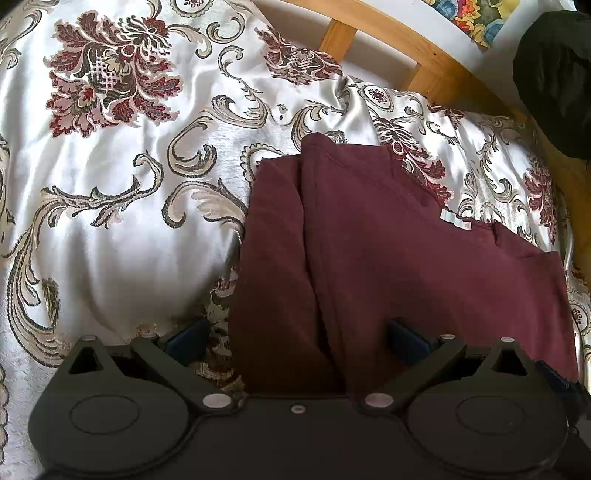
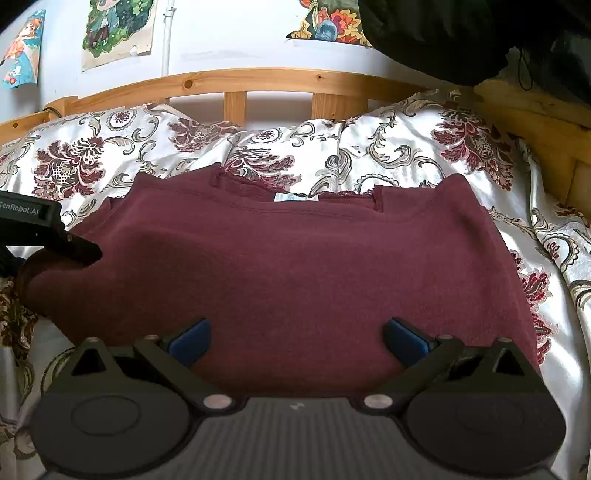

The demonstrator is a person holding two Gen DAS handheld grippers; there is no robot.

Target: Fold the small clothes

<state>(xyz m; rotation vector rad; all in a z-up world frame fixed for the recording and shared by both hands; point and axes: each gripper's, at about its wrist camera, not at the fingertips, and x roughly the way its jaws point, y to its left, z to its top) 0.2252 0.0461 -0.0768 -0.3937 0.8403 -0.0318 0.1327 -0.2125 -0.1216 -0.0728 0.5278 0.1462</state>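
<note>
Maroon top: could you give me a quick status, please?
Both hand-held grippers open, left, right. Maroon top on the bedspread, partly folded. Nothing in the way.

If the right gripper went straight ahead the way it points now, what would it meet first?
Most likely the maroon garment: it fills the space between and ahead of the open right gripper. Beyond it lie the floral bedspread and the wooden headboard. Depth is uncertain.

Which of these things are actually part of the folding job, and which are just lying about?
Part of the job:
maroon top
left tool
right tool

Just lying about:
floral bedspread
wooden bed frame
wall pictures
black garment
</note>
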